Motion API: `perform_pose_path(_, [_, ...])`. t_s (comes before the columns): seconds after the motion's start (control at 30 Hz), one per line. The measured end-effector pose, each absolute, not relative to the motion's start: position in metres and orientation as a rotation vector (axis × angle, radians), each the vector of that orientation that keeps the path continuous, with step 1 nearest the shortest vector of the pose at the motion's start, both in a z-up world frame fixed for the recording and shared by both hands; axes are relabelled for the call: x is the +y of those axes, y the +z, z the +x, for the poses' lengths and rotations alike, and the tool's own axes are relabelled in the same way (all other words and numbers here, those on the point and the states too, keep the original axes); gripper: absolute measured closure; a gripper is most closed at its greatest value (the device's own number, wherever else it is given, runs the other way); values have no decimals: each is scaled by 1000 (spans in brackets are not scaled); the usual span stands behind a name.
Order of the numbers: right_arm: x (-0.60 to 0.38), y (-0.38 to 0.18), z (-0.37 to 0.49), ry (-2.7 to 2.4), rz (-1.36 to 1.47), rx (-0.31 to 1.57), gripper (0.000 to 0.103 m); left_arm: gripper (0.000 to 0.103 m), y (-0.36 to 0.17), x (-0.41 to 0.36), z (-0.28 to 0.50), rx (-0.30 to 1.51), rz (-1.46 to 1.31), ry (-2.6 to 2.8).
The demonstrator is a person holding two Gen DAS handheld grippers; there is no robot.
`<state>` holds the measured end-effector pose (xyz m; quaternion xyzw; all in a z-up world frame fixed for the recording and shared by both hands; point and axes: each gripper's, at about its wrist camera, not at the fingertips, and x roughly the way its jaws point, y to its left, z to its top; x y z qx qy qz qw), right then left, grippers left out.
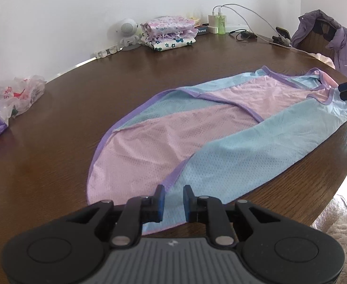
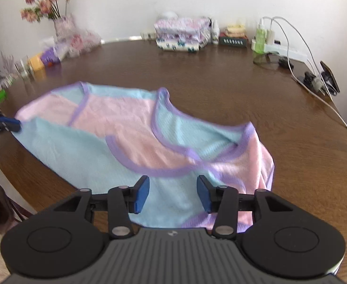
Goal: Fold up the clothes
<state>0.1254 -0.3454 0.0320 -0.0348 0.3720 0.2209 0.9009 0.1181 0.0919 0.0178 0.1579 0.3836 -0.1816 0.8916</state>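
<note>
Garment [image 1: 197,127] spread flat mid-frame on bench [image 1: 78,94]. Thin mesh: light, limp, likely slippery; best pinched at purple trim. Left tool [image 1: 174,197] narrowly parted, right tool [image 2: 173,193] wide, both empty.

Item count: one pink-and-blue mesh garment [image 1: 197,127] lies on one round wooden table [image 1: 78,90]. One stack of folded clothes [image 1: 168,34] holds about three pieces. Two grippers are in view: left gripper [image 1: 174,200] and right gripper [image 2: 173,194]. One green bottle [image 1: 221,24], one purple jacket [image 1: 339,45], one flower vase [image 2: 63,27].
</note>
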Motion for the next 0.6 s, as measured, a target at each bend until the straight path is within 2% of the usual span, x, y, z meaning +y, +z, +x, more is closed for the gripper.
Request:
perform_pose_path(0.03, [-345, 40, 127, 470, -64, 751, 48, 78, 25, 92, 120, 781, 320, -388])
perform_pose_path(0.07, [-339, 48, 136, 485, -85, 746, 43, 65, 36, 91, 124, 757, 312, -400])
perform_pose_path(0.1, [-332, 55, 145, 500, -106, 742, 35, 59, 47, 88, 127, 725, 311, -409])
perform_pose_path(0.13, [-326, 63, 154, 514, -127, 738, 27, 49, 59, 83, 131, 689, 318, -420])
perform_pose_path(0.23, [-307, 86, 182, 558, -191, 724, 16, 16, 88, 63, 154, 637, 371, -479])
perform_pose_path(0.27, [-300, 93, 191, 572, -212, 719, 16, 13, 93, 57, 163, 633, 391, -493])
perform_pose_path(0.37, [-281, 115, 219, 615, -275, 706, 12, 13, 97, 38, 200, 663, 445, -520])
perform_pose_path(0.6, [-233, 70, 306, 668, -378, 925, 13, 13, 58, 21, 285, 844, 412, -576])
